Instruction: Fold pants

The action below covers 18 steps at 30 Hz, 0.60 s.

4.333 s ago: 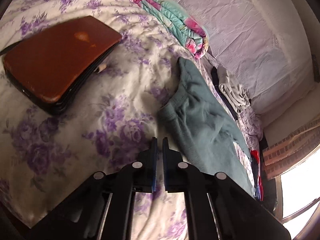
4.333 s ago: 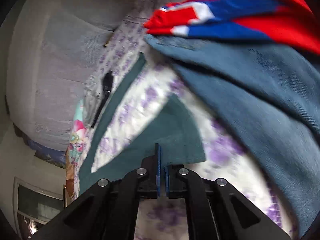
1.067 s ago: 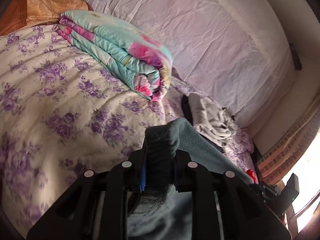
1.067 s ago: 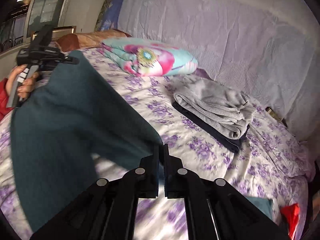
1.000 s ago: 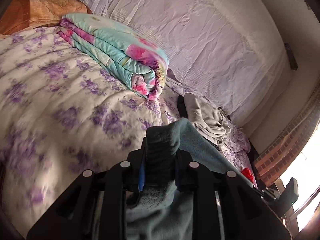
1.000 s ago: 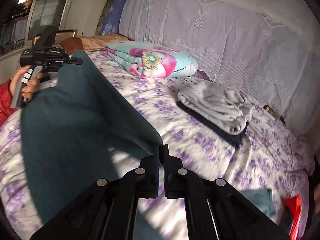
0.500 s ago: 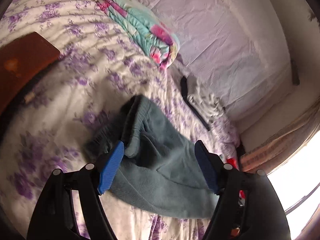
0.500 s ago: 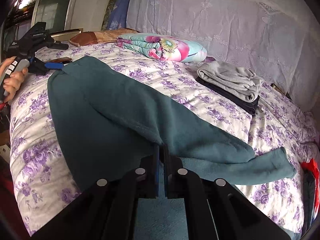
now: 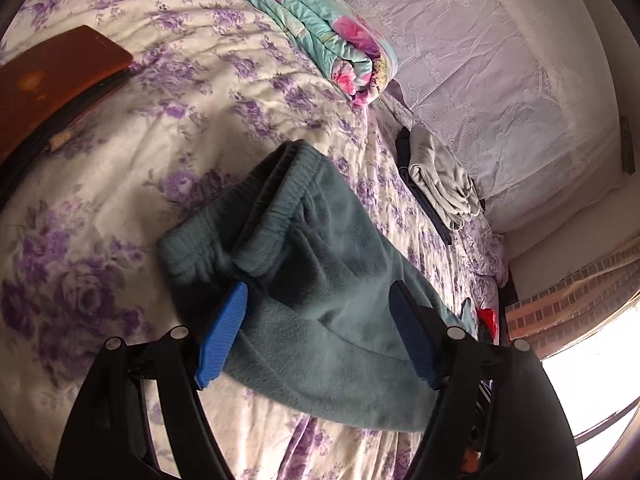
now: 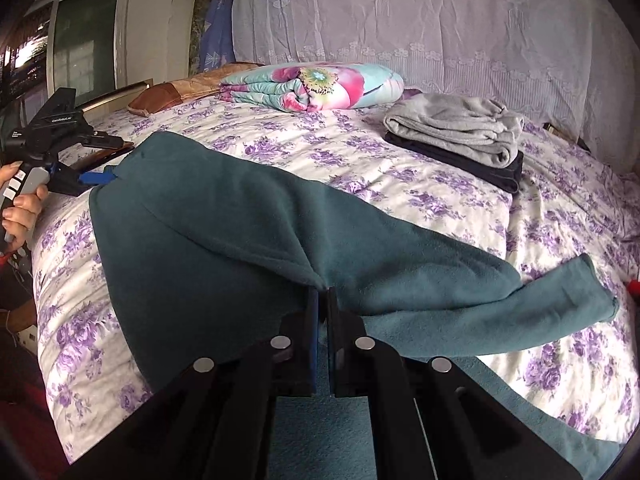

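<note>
Left wrist view: the left tongs (image 9: 320, 330) stand wide, blue pads (image 9: 224, 334) on either side of the teal fleece pants (image 9: 320, 280) but not pressing on them; the jaws have just been opening, with the cloth lying loose between them. The pants lie on the bed with the white, purple-flowered bedspread (image 9: 120, 200), their ribbed elastic waistband (image 9: 276, 208) bunched and turned toward the far side. A brown flat case with a dark edge (image 9: 52, 80) lies on the bedspread at upper left, well apart from the pants. A folded turquoise and pink floral quilt (image 9: 320, 40) rests near the pale lilac lace hanging (image 9: 500, 80). A folded grey garment on a dark one (image 9: 440, 184) lies beyond the pants, near the hanging.

Right wrist view: the right tongs (image 10: 322, 300) are closed on a fold of the teal pants (image 10: 200, 248), pinching the fabric edge at their tips. The pants spread across the bed from the waist end at left to one leg (image 10: 540, 312) stretched toward the right. At far left a hand (image 10: 20, 208) grips the handle of the left tongs (image 10: 96, 178), whose blue tips sit just beside the waist end of the pants. The folded quilt (image 10: 320, 88) and the grey and dark stack (image 10: 460, 136) lie behind, apart from the pants. More teal cloth (image 10: 500, 420) lies at the near edge, under the tongs.
</note>
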Available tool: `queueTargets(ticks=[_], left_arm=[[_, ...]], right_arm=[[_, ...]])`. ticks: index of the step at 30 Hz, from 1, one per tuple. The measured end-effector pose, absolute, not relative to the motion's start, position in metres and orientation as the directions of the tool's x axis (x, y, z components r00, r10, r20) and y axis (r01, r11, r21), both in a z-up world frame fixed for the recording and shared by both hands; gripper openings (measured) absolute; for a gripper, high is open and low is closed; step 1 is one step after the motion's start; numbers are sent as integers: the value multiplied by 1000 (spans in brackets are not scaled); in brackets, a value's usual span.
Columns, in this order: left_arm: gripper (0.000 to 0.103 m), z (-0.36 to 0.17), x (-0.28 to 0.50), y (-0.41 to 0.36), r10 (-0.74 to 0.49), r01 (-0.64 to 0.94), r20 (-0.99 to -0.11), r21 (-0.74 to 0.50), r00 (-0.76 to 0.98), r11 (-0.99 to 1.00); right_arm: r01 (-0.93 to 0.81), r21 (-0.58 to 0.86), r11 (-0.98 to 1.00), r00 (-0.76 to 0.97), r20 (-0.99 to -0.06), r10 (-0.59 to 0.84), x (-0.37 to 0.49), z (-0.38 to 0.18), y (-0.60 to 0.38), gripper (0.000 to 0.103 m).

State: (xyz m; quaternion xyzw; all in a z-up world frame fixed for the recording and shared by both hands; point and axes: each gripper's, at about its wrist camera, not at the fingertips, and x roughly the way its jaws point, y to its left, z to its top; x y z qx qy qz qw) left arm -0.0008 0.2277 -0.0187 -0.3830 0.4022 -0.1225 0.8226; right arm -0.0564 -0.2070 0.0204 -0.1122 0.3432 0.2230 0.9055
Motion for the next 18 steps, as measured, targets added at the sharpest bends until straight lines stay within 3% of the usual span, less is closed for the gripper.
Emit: queueTargets(ticks=[2,5,7,9,12,18], left_arm=[[70,-20,7,228,-502,-118,-564,-733,656,669],[60,-22,14,232,-485,-135,-560,-736,672,663],[49,-24,15,235,-486,-136,-546,-748,683,650],[28,-26,15,239,-494,-138,-536,-761,685,634],[20,-26,15,242,-512,-130,-525,-773,680,620],[17,-4,9,245,-502,-86,-500,-764,706,639]], right_arm=[[-479,-43,877,664,-671,330,-56,20,-208,4],[-477,-38,878,665,-669,332,-57,20,-208,4],[-477,-38,878,665,-668,333,-57,20,-208,4],[-480,-39,876,669,-663,337,-58,20,-208,4],[-489,-35,872,675,-648,352,-61,22,-209,4],[-462,-17,887,729,-576,369,-73,40,-221,2]])
